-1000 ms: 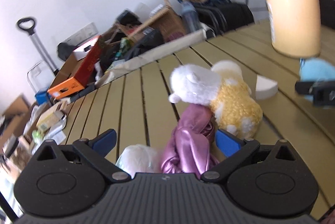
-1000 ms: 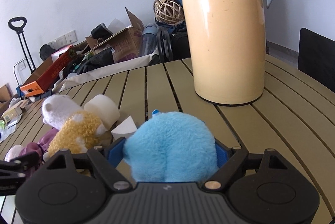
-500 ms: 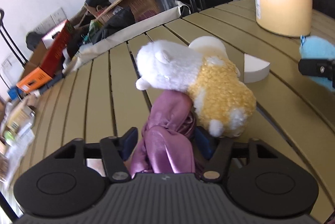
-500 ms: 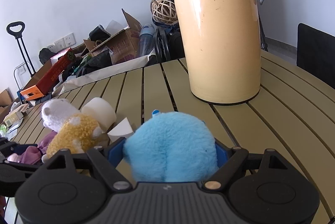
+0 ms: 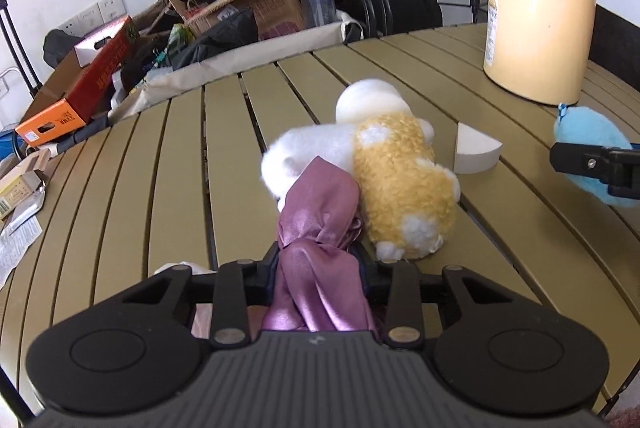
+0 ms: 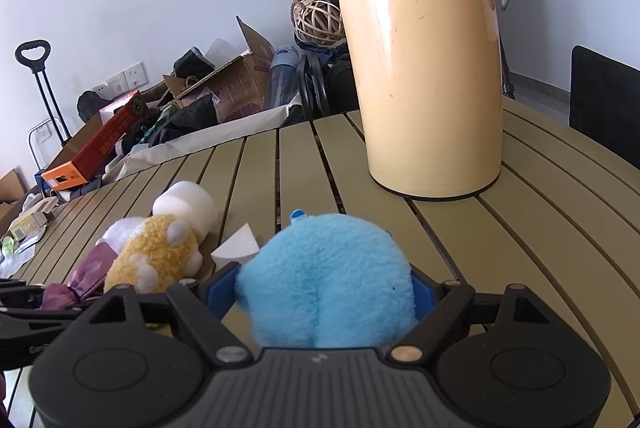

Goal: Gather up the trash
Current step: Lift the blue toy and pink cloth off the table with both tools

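A purple satin cloth (image 5: 320,212) lies bunched on the slatted table (image 5: 168,188), leaning against a yellow-and-white plush toy (image 5: 396,188). My left gripper (image 5: 320,260) is closing on the cloth, and its pads pinch the fabric from both sides. My right gripper (image 6: 324,284) stays shut on a fluffy blue plush toy (image 6: 324,276) just above the table; the same blue plush toy (image 5: 588,136) shows at the right edge of the left wrist view. The purple cloth (image 6: 84,276) also appears low on the left in the right wrist view.
A tall cream thermos jug (image 6: 424,68) stands at the back right. A white foam cylinder (image 5: 368,100) and a white foam wedge (image 5: 476,152) lie beside the plush toy. Paper scraps (image 5: 20,228) lie at the left edge. Cardboard boxes (image 5: 248,4) pile up beyond the table.
My left gripper's jaws came together from wide open onto the purple cloth as the gripper edged forward and tipped down. The right gripper and blue plush toy held still.
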Tool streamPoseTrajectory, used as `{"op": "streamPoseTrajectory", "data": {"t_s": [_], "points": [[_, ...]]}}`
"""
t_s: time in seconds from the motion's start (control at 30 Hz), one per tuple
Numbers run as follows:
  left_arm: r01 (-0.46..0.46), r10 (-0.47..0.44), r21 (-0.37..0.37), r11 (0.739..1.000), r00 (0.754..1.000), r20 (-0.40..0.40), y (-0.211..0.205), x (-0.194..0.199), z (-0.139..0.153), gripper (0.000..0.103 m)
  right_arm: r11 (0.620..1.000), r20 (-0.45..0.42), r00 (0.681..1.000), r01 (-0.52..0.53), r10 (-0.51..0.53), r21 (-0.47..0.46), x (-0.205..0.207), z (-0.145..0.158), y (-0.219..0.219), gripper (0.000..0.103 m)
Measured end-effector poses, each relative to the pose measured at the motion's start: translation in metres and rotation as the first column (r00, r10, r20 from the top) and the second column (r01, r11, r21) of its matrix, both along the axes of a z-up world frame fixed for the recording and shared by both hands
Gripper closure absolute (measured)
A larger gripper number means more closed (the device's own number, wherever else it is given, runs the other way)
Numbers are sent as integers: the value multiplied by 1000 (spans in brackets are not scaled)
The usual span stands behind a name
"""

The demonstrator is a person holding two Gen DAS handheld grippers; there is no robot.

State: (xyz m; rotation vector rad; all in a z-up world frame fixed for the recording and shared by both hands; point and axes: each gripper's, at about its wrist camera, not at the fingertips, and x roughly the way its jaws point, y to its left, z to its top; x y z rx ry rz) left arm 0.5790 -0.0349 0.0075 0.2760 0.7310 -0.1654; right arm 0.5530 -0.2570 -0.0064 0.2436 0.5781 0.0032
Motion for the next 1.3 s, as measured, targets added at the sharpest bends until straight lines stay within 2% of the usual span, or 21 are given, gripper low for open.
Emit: {"op": "streamPoseTrajectory", "data": {"t_s": [0.53, 1.0, 1.3], "points": [[-34, 44, -88, 996, 992, 116, 5, -45, 44, 68, 999, 27, 999, -36, 36, -3, -14, 8, 7, 20], [-16, 39, -148, 989, 988, 149, 9, -118, 65, 68, 993, 120, 987, -102, 110, -65, -77, 34, 27, 20], [0, 24, -161, 987, 988, 150, 11, -154, 66, 68, 990, 94, 987, -124, 130, -67, -109, 28, 36, 20]]}}
